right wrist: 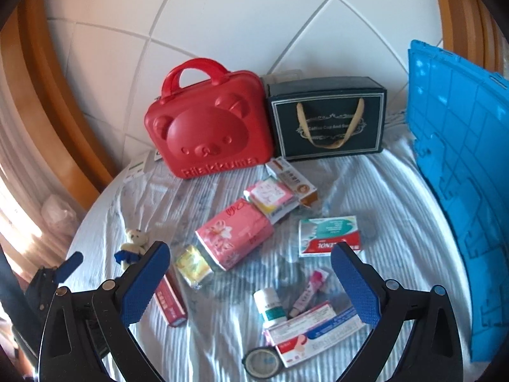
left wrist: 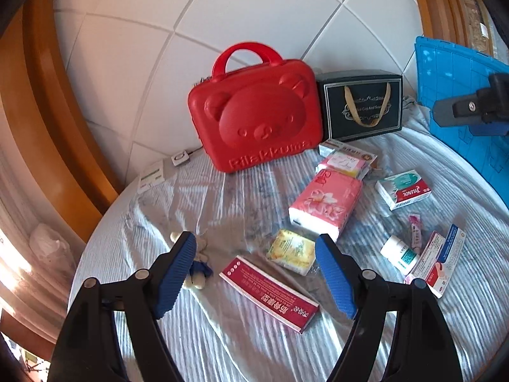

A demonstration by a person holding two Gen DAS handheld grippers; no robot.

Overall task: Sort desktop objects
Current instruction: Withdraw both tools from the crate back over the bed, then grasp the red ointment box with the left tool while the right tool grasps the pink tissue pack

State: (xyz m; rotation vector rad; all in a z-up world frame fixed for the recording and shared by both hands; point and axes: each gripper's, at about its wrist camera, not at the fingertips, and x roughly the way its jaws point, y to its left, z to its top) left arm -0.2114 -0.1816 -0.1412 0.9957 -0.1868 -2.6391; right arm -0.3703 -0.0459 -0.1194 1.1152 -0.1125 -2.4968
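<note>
Small items lie scattered on a striped cloth: a pink tissue pack (left wrist: pixel 324 203) (right wrist: pixel 235 235), a yellow packet (left wrist: pixel 291 251) (right wrist: pixel 192 265), a long red box (left wrist: pixel 270 293) (right wrist: pixel 170 299), a small teddy bear (left wrist: pixel 198 273) (right wrist: pixel 135 242), a Tylenol box (left wrist: pixel 404 189) (right wrist: pixel 329 237), and a white bottle (left wrist: pixel 399 253) (right wrist: pixel 270 307). My left gripper (left wrist: pixel 254 238) hovers open above the yellow packet and red box, holding nothing. My right gripper (right wrist: pixel 250 246) hangs open and holds nothing, over the bottle and a pink tube (right wrist: pixel 310 289).
A red bear-face case (left wrist: pixel 257 111) (right wrist: pixel 210 124) and a dark gift box (left wrist: pixel 362 105) (right wrist: pixel 327 121) stand against the tiled wall. A blue crate lid (right wrist: pixel 461 175) leans at the right. Flat medicine boxes (right wrist: pixel 315 328) and a tape roll (right wrist: pixel 262 361) lie near the front edge.
</note>
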